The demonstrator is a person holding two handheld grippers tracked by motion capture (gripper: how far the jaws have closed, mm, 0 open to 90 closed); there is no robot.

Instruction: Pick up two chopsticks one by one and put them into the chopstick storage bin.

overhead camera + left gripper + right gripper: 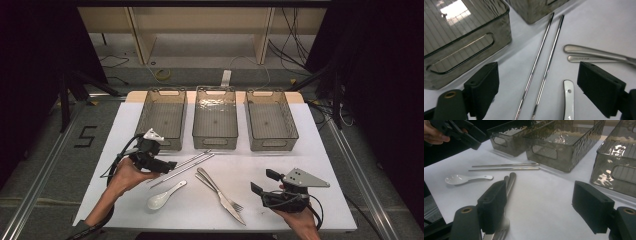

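High view has our left gripper (169, 165), jaws apart and empty, reaching for the 2 chopsticks (185, 166) lying on the table (280, 165) before the bins (162, 119); next we straddle and squeeze them, while our right gripper (264, 184) waits, jaws apart

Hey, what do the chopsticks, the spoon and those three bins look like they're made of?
The chopsticks look like polished metal, likely stainless steel: thin, silvery, mirror-bright. The spoon looks like glazed white ceramic, though glossy plastic is possible. The three bins seem to be smoke-tinted clear plastic: see-through, rippled walls with moulded handle slots.
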